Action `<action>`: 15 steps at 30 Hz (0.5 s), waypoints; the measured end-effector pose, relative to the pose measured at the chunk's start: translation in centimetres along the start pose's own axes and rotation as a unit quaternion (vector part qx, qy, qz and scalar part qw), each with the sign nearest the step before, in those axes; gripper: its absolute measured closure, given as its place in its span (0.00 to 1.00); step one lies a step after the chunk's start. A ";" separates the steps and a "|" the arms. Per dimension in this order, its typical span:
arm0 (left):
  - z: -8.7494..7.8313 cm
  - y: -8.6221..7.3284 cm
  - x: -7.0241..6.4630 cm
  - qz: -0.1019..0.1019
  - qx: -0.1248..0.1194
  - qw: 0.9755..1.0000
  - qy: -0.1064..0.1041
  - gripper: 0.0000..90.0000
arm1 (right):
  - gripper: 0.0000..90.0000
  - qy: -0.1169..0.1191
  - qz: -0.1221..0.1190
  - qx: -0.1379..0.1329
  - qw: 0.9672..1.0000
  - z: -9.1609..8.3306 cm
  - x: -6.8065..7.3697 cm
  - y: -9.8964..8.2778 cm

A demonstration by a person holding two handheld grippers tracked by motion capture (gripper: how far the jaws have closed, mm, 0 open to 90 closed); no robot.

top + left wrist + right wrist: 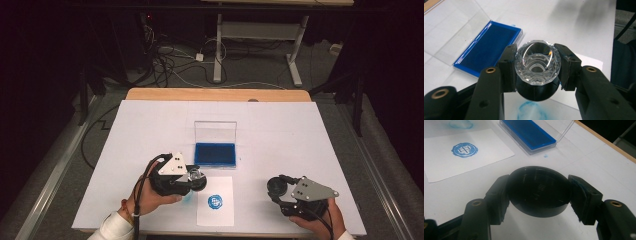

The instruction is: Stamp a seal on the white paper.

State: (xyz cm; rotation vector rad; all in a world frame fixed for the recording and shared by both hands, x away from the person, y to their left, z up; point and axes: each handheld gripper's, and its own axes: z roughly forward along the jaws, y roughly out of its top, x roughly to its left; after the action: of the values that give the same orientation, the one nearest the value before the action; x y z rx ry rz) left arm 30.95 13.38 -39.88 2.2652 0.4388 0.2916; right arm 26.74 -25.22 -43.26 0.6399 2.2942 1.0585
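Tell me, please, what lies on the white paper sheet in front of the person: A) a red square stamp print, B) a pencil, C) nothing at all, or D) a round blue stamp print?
D: the paper sheet bears a round blue stamp print near its middle.

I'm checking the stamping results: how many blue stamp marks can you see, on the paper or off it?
2. A crisp round blue stamp print sits centred on the white paper sheet; a faint blue smudge lies on the white table cover just beside that sheet's edge.
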 end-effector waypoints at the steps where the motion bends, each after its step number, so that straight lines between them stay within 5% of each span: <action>1: 0.0 -0.1 0.0 0.000 0.002 1.000 0.003 0.61 | 0.42 0.000 0.000 -0.001 1.000 0.0 0.0 0.0; 15: -1.2 -1.9 0.9 -0.022 0.001 1.000 0.021 0.61 | 0.42 0.001 0.007 0.002 1.000 0.4 -0.4 0.0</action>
State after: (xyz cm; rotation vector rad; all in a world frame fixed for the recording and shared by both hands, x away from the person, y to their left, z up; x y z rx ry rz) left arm 30.98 15.73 -40.45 2.2511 0.5092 0.3174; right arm 27.27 -25.27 -43.37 0.6570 2.2975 1.0613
